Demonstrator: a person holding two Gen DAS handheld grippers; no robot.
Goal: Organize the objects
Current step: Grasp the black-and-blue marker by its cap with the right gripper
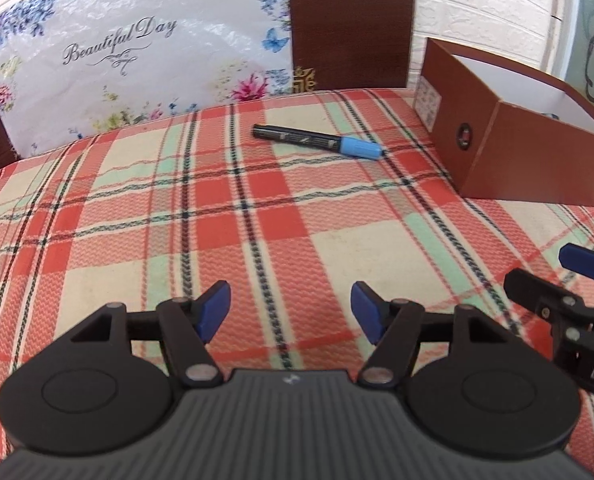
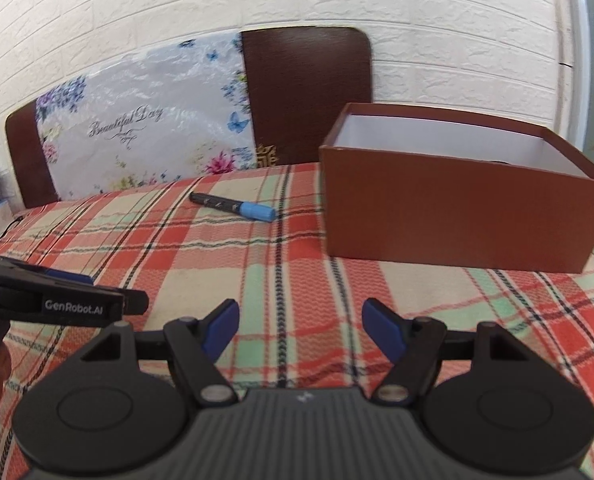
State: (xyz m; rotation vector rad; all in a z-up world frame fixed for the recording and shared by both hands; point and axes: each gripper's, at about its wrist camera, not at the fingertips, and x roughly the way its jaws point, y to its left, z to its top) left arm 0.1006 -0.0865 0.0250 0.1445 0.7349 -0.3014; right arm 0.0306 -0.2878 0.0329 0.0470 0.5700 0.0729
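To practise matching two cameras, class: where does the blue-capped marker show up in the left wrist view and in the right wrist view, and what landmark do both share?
Left wrist view: the marker lies on the plaid cloth, upper middle, cap pointing right toward the brown box.
Right wrist view: the marker lies left of centre, left of the box.
Shared landmark: the open brown box, right of the marker in both.

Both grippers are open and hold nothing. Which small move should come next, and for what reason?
Probably move the left gripper forward toward the marker. The marker lies loose on the checked cloth, beside the open brown box, not in it. It lies almost straight ahead of the left gripper; the right gripper faces nearer the box.
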